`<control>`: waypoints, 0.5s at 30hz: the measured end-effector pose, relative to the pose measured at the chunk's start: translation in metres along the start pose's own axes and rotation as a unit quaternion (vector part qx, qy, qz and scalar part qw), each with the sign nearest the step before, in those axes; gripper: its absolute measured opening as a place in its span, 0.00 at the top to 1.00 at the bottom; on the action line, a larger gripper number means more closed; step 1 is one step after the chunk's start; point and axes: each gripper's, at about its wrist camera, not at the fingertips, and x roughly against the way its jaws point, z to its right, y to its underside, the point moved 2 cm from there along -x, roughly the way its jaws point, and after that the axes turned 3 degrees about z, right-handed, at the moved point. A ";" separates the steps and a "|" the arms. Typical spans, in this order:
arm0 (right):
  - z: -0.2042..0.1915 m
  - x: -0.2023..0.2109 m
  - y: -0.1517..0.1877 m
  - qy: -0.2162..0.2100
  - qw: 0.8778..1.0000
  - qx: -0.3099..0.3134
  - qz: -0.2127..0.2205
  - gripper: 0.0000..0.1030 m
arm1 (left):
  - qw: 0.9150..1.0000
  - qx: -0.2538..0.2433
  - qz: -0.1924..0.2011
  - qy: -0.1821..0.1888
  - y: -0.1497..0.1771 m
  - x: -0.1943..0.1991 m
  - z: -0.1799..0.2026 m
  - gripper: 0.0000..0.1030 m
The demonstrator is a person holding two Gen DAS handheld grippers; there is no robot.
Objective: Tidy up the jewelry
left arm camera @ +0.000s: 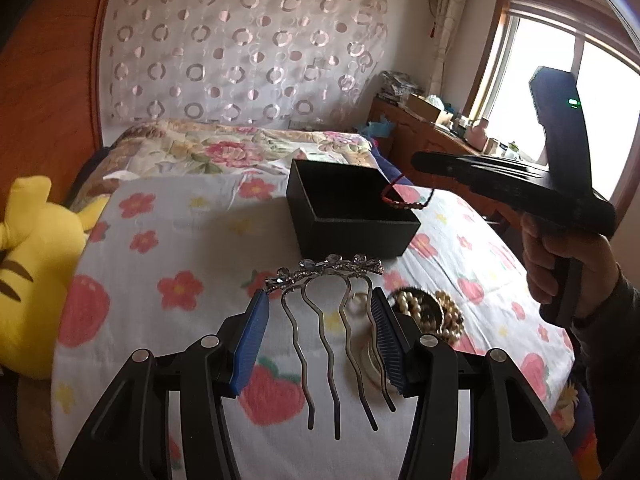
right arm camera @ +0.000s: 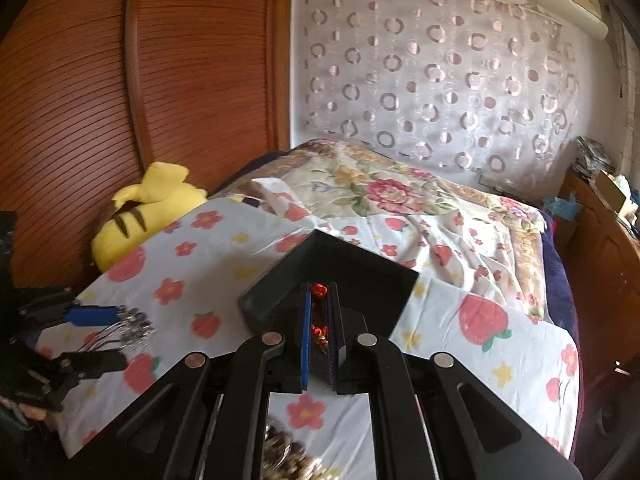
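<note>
A black open box [left arm camera: 352,212] sits on a floral sheet [left arm camera: 180,240]. My right gripper [right arm camera: 319,300] is shut on a red beaded bracelet [right arm camera: 319,290] and holds it over the box [right arm camera: 360,276]; from the left wrist view the bracelet [left arm camera: 404,200] dangles over the box's right rim. My left gripper [left arm camera: 320,304] is open, its blue pads either side of a silver jewelled hair comb [left arm camera: 332,308] lying on the sheet. The comb also shows in the right wrist view [right arm camera: 128,320]. A pearl bead piece [left arm camera: 428,312] lies just right of the comb.
A yellow plush toy [left arm camera: 28,280] lies at the left of the bed. A wooden wardrobe [right arm camera: 140,80] stands behind it. A wooden dresser [left arm camera: 432,136] with clutter stands at the right by the window. A flowered quilt [right arm camera: 380,192] covers the far bed.
</note>
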 end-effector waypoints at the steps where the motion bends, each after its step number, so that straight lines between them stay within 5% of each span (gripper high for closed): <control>1: 0.003 -0.006 -0.001 0.001 1.000 -0.006 -0.004 0.92 | 1.000 -0.003 0.000 -0.001 -0.003 -0.002 0.001 0.52; 5: 0.009 -0.027 0.001 0.002 1.000 -0.021 -0.022 0.88 | 1.000 -0.013 0.002 -0.005 -0.016 -0.008 0.007 0.52; 6: 0.009 -0.029 0.002 0.002 0.999 -0.022 -0.025 0.82 | 1.000 -0.017 0.003 -0.007 -0.020 -0.010 0.008 0.52; 8: 0.009 -0.029 0.004 0.007 0.999 -0.024 -0.024 0.55 | 1.000 -0.022 0.002 -0.008 -0.026 -0.016 0.011 0.52; 15: 0.016 -0.010 0.012 0.009 1.000 -0.024 -0.016 0.54 | 0.999 -0.037 -0.005 -0.018 -0.052 -0.046 0.020 0.52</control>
